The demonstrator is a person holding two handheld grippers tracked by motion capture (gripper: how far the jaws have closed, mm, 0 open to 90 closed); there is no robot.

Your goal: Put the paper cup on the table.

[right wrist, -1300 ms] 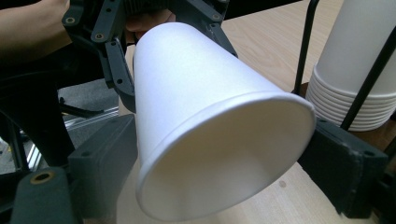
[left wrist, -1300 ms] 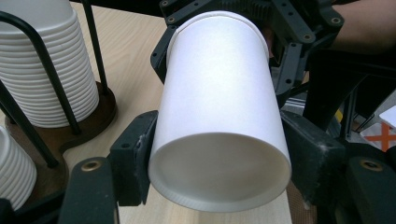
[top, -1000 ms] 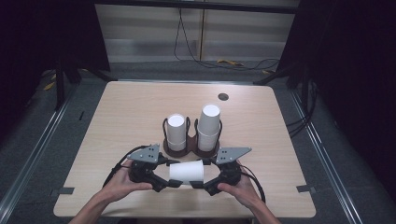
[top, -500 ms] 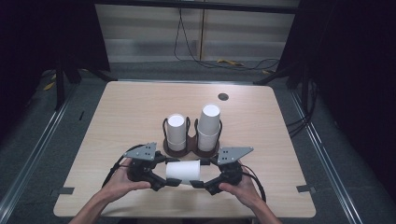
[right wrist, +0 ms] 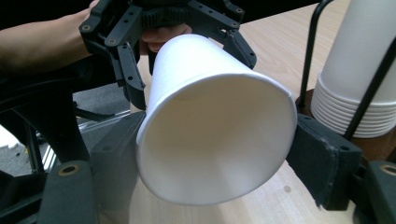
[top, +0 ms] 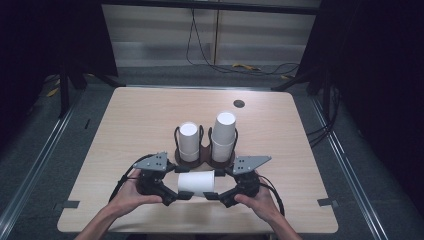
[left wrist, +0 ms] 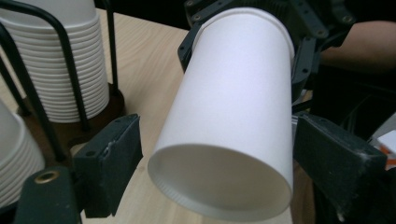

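Note:
A white paper cup point(top: 196, 183) lies on its side just above the table's front middle, held from both ends. My left gripper point(top: 179, 183) is shut on its narrow base end and my right gripper point(top: 215, 184) on its wide mouth end. In the left gripper view the cup point(left wrist: 233, 116) runs away from the camera between my left gripper's point(left wrist: 217, 128) pads, with the other gripper clasping the far end. In the right gripper view the cup point(right wrist: 215, 130) sits between my right gripper's point(right wrist: 219, 126) pads.
Just behind the cup stands a black wire holder point(top: 190, 156) with a shorter cup stack point(top: 188, 137) and a taller cup stack point(top: 224, 131). The wooden table point(top: 135, 115) has a dark round hole point(top: 239, 104) near its far edge. A black floor surrounds the table.
The cup and both grippers have shifted very slightly away from the front edge. Both grips look the same.

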